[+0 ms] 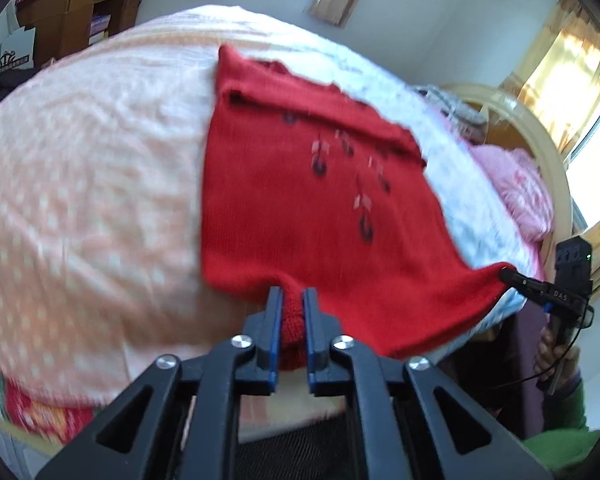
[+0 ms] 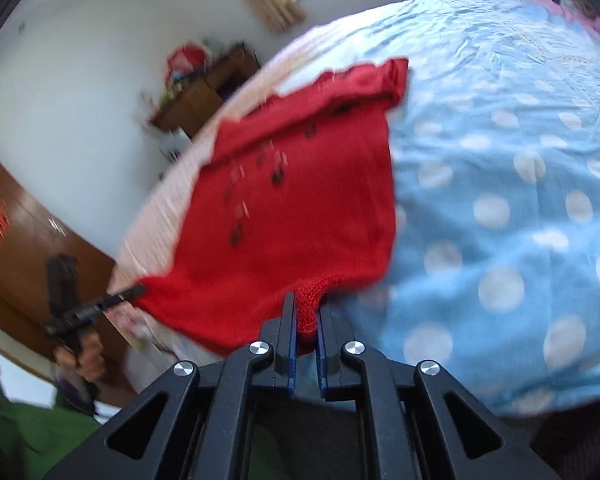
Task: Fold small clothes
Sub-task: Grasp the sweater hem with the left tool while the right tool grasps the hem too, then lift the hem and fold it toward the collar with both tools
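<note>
A small red knitted sweater [image 1: 300,208] with dark flower marks lies spread on the bed, its hem hanging toward me. My left gripper [image 1: 292,300] is shut on one hem corner, red knit bunched between its jaws. My right gripper [image 2: 306,304] is shut on the other hem corner of the sweater [image 2: 300,208]. The right gripper shows in the left wrist view [image 1: 508,274] at the sweater's right corner. The left gripper shows in the right wrist view [image 2: 136,291] at the left corner. The hem is stretched between them.
The bed has a peach dotted cover [image 1: 80,200] on one side and a blue polka-dot sheet [image 2: 500,200] on the other. A pink pillow [image 1: 516,192] lies by the curved headboard [image 1: 540,136]. A wooden desk [image 1: 76,12] stands beyond the bed.
</note>
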Demonstrator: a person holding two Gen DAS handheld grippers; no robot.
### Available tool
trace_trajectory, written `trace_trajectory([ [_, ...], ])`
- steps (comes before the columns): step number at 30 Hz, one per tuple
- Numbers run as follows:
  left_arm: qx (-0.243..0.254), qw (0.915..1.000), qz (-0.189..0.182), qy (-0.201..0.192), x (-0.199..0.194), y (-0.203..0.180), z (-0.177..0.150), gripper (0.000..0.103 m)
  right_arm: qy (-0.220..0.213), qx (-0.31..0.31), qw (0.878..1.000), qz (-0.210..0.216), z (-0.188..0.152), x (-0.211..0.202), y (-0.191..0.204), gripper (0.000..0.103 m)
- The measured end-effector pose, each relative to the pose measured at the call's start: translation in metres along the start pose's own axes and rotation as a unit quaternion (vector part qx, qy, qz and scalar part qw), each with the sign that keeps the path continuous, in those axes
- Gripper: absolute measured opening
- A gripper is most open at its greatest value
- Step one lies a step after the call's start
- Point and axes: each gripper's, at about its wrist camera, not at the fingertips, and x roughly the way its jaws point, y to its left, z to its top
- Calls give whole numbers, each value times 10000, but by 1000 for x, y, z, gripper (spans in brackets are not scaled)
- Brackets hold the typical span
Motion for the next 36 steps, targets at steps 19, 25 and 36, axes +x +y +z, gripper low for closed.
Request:
trace_trajectory([
  [19,363,9964,715,-273,78,15,133,6,-48,1370,9906,39,146,135,-62,7],
  [25,1716,9845,204,291,69,-8,77,76,-22,1294,9915,-99,144,151,-61,7],
  [36,1804,9800,6,845,97,-10,29,24,-81,1126,9932,-296,137,152,-55,7],
])
